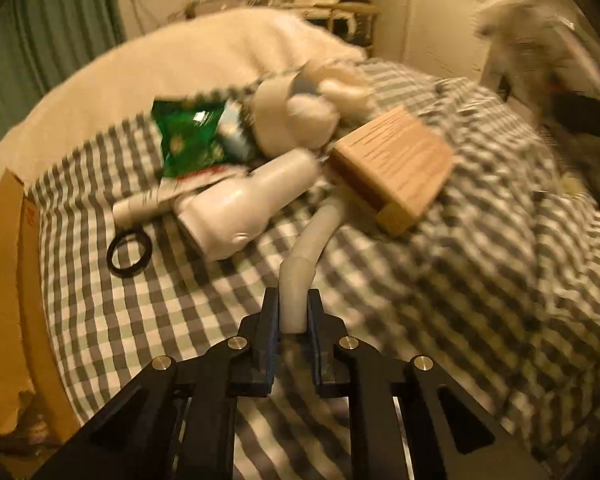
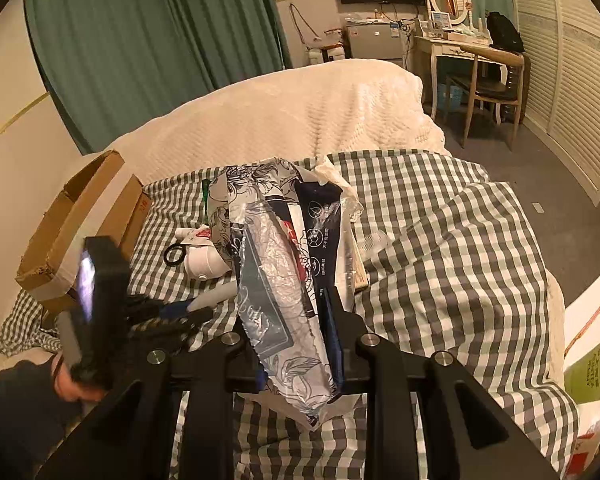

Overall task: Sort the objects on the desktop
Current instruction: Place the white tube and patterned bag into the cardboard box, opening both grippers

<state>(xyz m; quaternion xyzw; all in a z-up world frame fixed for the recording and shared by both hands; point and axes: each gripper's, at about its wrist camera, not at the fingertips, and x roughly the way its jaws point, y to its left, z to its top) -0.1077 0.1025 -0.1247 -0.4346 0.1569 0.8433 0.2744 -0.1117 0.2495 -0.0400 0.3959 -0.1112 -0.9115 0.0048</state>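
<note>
1. In the left wrist view, our left claw [image 1: 293, 312] at six o'clock stood nearly closed, its pads pinching the near end of a pale bent tube [image 1: 306, 248] that curved away toward twelve o'clock over the checked bedspread [image 1: 440, 280].
2. At ten o'clock from that claw lay a black ring [image 1: 129, 254] flat on the bedspread, and just beyond it a white bottle [image 1: 244, 208] on its side.
3. At one o'clock sat a wooden block [image 1: 396, 156], tilted, its near edge over the tube's far end.
4. Farther off lay a green snack packet [image 1: 190, 140] beside a white plush toy [image 1: 296, 116], touching it.
5. In the right wrist view, our right claw [image 2: 292, 320] was clamped narrowly on a crinkled printed plastic packet [image 2: 276, 264], which stood up between the fingers, lifted off the bed.
6. At ten o'clock from it a cardboard box [image 2: 80, 224] stood open at the bed's edge.
</note>
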